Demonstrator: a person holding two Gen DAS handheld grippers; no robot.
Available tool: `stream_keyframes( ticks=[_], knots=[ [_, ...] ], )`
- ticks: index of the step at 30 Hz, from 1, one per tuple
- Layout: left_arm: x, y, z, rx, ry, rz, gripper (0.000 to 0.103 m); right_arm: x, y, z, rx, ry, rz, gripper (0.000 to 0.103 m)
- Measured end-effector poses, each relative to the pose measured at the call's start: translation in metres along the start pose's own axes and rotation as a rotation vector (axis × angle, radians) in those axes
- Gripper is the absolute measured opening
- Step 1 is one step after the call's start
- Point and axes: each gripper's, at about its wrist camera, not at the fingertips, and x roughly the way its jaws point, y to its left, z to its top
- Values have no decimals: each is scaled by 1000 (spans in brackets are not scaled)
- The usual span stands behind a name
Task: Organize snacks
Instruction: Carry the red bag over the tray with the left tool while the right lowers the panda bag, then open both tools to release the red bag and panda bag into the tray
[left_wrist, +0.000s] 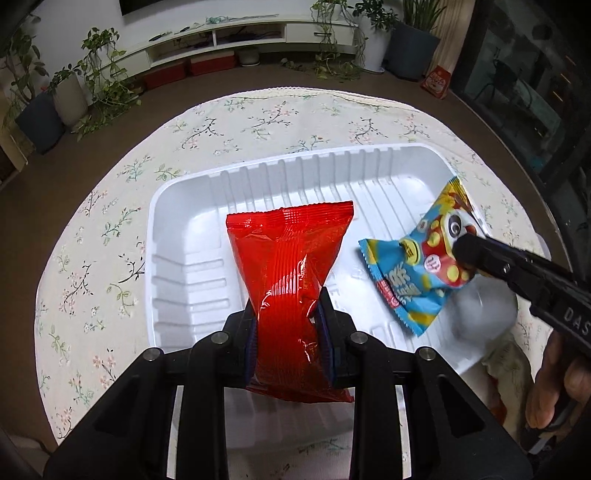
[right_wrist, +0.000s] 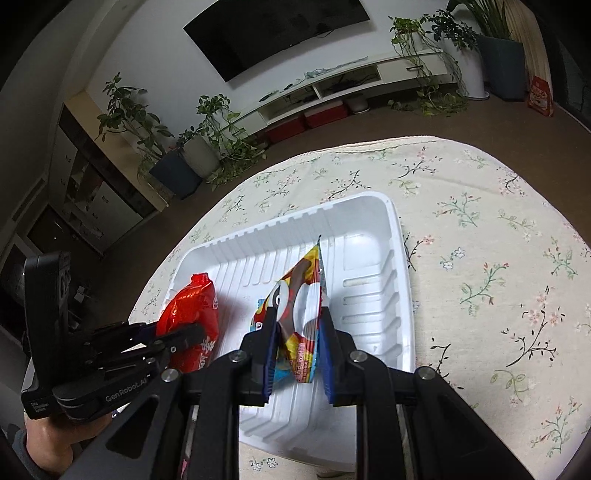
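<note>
A: What do your claws hold at this moment?

B: My left claw (left_wrist: 290, 325) is closed on the red snack packet (left_wrist: 291, 266), squeezing it at the waist. My right claw (right_wrist: 297, 336) is pinched narrow on the blue cartoon snack packet (right_wrist: 301, 306). Both packets hang over the white ribbed tray (left_wrist: 184, 236), which stands on the surface with the flowered cloth (left_wrist: 110, 229).

A: Where exactly over the tray?

B: The red packet is over the left half, the blue one over the right half, near the right wall. They are apart from each other. (I cannot tell whether the far end of the red packet already touches the tray floor.)

A: How would you do the placing well?

B: I think I should lower each packet until it lies flat on the ribs, and only then let the jaws go. If I release too high, the light packets may slide or flip. I would also keep the red one to the left and the blue one to the right, so they lie side by side and the two claws do not bump.
</note>
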Motion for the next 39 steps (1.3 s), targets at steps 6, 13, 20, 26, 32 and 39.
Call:
stream_keyframes(
  ticks=[6,13,20,26,32,39],
  knots=[
    [-4,3,-1,-17,-14,29,66,2,-1,1,-2,12,11,36],
    [-40,8,-13,-31,-79,17,66,-24,7,6,-15,-36,42,58],
    [-117,33,-69,-87,-239,-36,71,-94,-20,11,-96,-243,-126,70],
    [-160,62,-161,-167,-327,-9,71,-88,-58,-15,-202,-170,-384,70],
    [-163,43,-239,-201,-307,-56,75,-103,-78,-37,-95,-136,-366,70],
    [-163,41,-289,-279,-385,-92,75,-87,-79,-81,-117,-65,-413,76]
  ],
)
